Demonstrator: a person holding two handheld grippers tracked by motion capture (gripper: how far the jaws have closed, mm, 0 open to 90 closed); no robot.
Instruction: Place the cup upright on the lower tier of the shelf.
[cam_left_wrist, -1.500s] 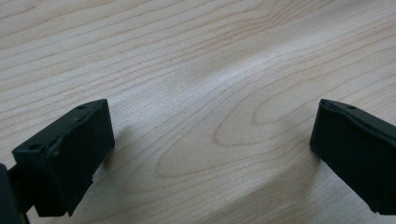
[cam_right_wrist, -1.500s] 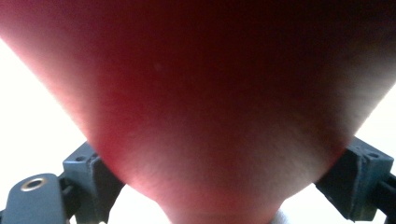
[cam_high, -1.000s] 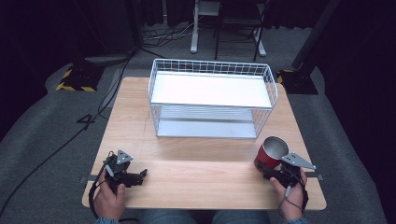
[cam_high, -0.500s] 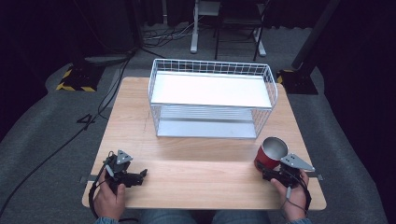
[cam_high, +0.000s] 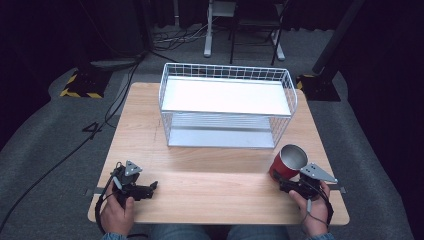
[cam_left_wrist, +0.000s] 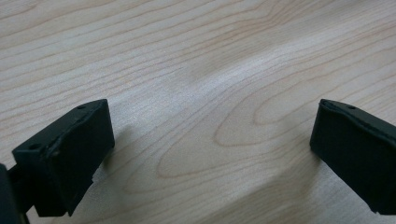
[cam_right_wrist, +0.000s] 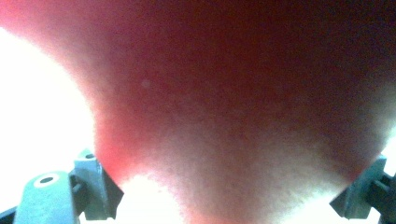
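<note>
Your wooden desk (cam_high: 215, 185) carries a white wire basket (cam_high: 227, 107) at the back. Your right claw (cam_high: 285, 181) is clamped on the red can (cam_high: 286, 162) near the front right corner, upright, mouth up. Nothing looks placed yet. Your left claw (cam_high: 150, 189) rests spread apart, empty.

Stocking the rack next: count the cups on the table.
1. A red cup stands upright near the table's right front corner, between the right gripper's fingers. None sits on the wire rack.

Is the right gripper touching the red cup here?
Cannot tell. The right gripper sits against the red cup in the high view; the right gripper view is blurred, showing neither contact nor gap plainly.
</note>
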